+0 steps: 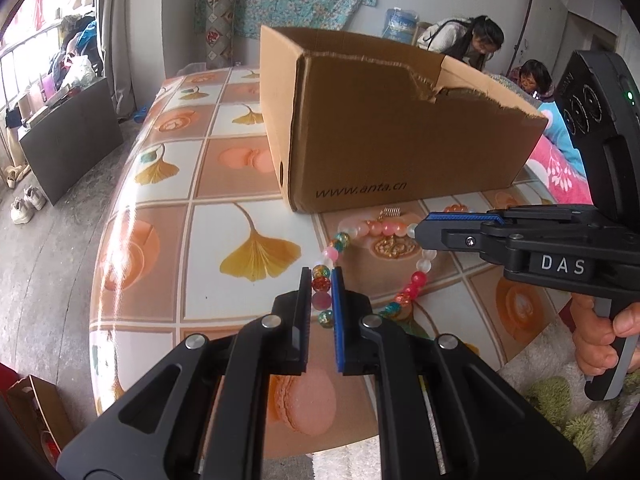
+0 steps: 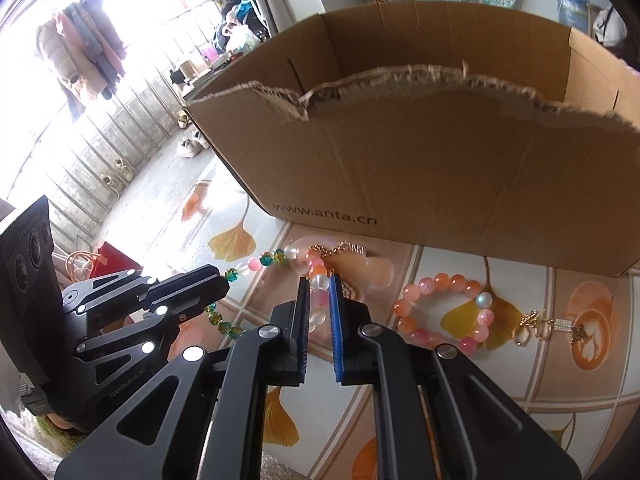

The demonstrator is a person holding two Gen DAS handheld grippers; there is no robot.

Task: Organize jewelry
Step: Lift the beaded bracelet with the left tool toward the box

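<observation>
Two claws, left (image 1: 321, 280) and right (image 2: 319, 286), each pinch the necklace (image 1: 416, 280) on a ginkgo-tiled counter (image 1: 224, 184) before a torn box (image 1: 384, 128) (bracelet (image 2: 444, 308) beside), grey floor (image 1: 52, 248) and window (image 1: 28, 28) beyond.

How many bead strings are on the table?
2. The long bead strand lies before the cardboard box, pinched by the left gripper and right gripper; the orange-pink bracelet lies beside it. The box may hide more.
</observation>
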